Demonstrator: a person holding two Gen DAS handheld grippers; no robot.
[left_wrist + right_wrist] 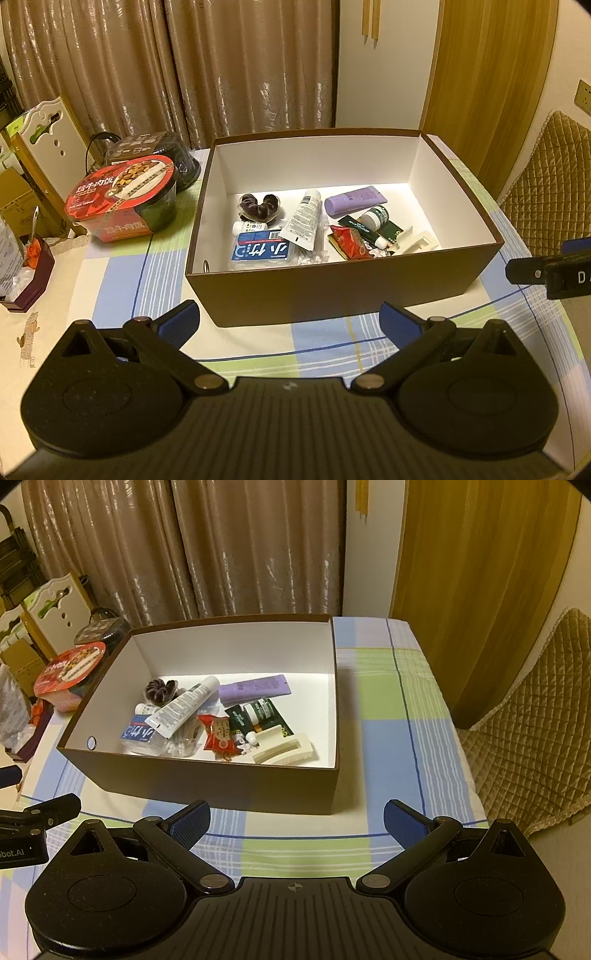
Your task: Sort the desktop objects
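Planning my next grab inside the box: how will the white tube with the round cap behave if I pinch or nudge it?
The white tube looks soft-walled, so it would likely squash under a pinch. It lies propped across the blue pack, so a nudge may slide it off. Its flat crimped end probably stops rolling.

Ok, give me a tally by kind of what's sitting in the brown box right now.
Squeeze tubes: 2 (white tube, purple tube)
Small bottles or jars: 2 (white bottle, green-label jar)
Hair items: 2 (dark scrunchie, cream hair claw)
Snack packets: 1 (red packet)
Cotton swab packs: 1
Blue packs: 1
Dark green boxes: 1
Total: 10; small bits beside the red packet unclear.
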